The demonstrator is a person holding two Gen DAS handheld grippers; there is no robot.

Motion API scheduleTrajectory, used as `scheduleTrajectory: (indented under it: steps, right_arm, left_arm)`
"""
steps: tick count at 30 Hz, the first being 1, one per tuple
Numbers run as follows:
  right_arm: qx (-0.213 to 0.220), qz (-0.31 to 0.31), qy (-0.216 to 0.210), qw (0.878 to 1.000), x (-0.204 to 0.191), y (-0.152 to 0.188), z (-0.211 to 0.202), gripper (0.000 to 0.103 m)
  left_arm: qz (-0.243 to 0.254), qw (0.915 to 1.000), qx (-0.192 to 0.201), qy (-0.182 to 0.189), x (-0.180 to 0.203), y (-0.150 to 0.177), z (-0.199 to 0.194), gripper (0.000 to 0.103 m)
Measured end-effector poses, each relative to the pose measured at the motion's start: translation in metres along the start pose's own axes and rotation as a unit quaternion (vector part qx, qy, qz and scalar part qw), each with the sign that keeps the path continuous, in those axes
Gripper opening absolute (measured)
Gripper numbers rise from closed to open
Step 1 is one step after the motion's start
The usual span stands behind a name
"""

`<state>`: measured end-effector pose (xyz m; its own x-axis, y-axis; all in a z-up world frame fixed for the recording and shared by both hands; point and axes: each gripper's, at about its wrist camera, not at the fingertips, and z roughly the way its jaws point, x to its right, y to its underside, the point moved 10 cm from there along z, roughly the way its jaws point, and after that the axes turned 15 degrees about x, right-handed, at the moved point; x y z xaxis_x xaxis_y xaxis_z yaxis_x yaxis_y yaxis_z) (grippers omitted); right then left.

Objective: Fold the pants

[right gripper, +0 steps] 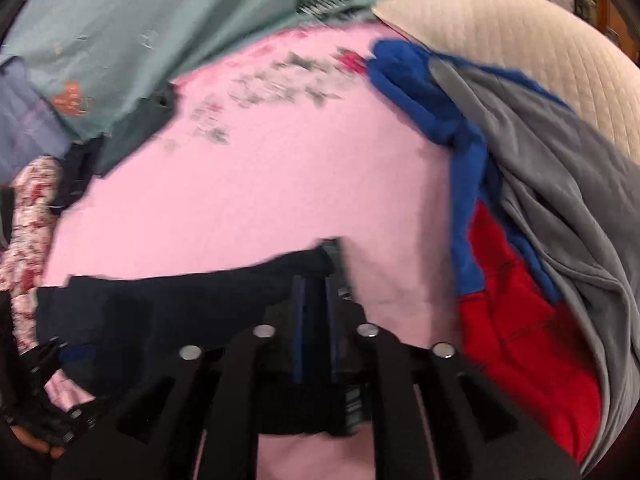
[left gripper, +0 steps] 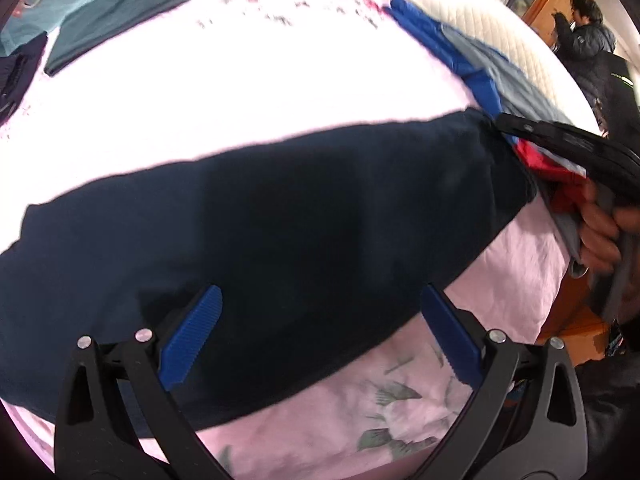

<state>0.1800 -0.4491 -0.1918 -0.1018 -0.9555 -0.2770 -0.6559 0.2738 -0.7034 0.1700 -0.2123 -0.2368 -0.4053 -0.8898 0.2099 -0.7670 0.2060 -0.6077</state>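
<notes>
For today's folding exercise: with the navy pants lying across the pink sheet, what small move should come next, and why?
Probably shut the left claw on the near edge of the navy pants: it is open over the fabric, while the right claw already pinches the far corner.

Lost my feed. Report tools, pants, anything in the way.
Left tool open, over the navy pants. Right tool shut on pants' far corner. Pants flat on pink sheet. Grey-blue-red clothes pile beside them, right.

Matt navy cloth pants [left gripper: 280, 208] lie on a smooth pink cotton bedsheet [left gripper: 280, 72]; ribbed blue plastic pads [left gripper: 192, 336] at six o'clock.
</notes>
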Motion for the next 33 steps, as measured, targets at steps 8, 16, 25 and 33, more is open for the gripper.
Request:
scheduleTrajectory:
  steps: [8,16,25,33]
  right_arm:
    - [-0.046,-0.039,0.063,0.996,-0.021,0.051,0.003,0.041]
    - [0.025,0.063,0.064,0.996,0.002,0.036,-0.071,0.042]
    - [0.009,0.061,0.09,0.994,0.032,0.054,-0.06,0.042]
    - [-0.02,0.052,0.07,0.996,0.039,0.058,-0.039,0.042]
  left_arm:
    - [0.082,0.9965,-0.014,0.006,-0.007,0.022,0.002,0.101]
    - [0.101,0.9946,-0.011,0.019,0.009,0.026,0.007,0.101]
    - [0.159,0.9867,-0.024,0.022,0.044,0.023,0.024,0.101]
    - [0.156,0.9867,-0.043,0.01,0.051,0.028,0.03,0.101]
